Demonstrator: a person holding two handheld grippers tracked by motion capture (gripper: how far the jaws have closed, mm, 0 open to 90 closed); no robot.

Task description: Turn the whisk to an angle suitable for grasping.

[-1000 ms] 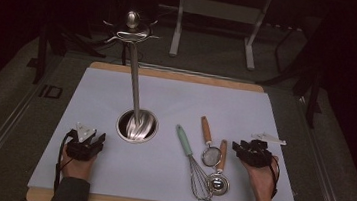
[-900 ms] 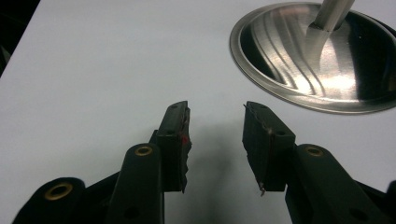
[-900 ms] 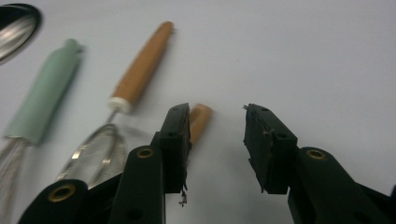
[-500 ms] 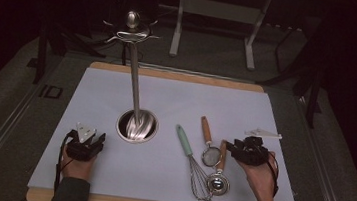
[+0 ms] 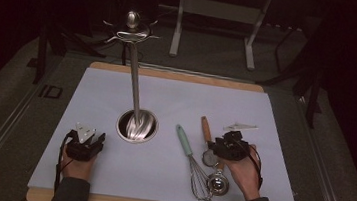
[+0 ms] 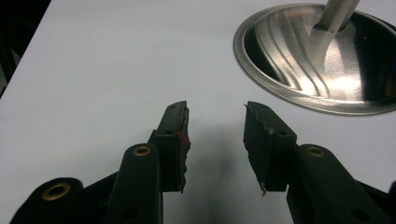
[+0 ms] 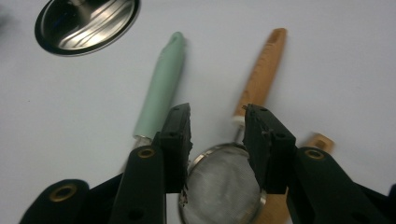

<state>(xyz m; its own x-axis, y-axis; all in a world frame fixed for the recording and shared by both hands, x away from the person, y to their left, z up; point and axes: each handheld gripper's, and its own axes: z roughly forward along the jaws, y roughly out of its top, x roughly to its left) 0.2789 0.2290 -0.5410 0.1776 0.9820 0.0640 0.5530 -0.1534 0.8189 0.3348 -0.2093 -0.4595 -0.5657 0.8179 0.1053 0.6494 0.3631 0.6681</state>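
My right gripper [image 5: 218, 147] hovers over the utensils at the mat's front right. Its jaws stand open [image 7: 217, 109] above the round mesh of a small strainer [image 7: 224, 189], at the foot of its wooden handle [image 7: 264, 70]. Nothing is held between them. Left of the strainer lies a whisk with a mint-green handle [image 7: 161, 88] [image 5: 185, 140]. A second wood-handled tool with a metal bowl [image 5: 217, 183] lies beside the strainer. My left gripper [image 5: 93, 141] rests at the front left, open [image 6: 215, 108] over bare mat.
A steel utensil stand rises from a round base [image 5: 136, 126] [image 6: 322, 56] at the mat's centre; its pole ends in hooks [image 5: 133, 28]. The white mat [image 5: 176, 100] lies on a wooden board [image 5: 169, 74]. Dark floor and metal frames surround the table.
My right hand has moved left, from the mat's right edge to over the strainer and wooden handles. The left hand has stayed put.
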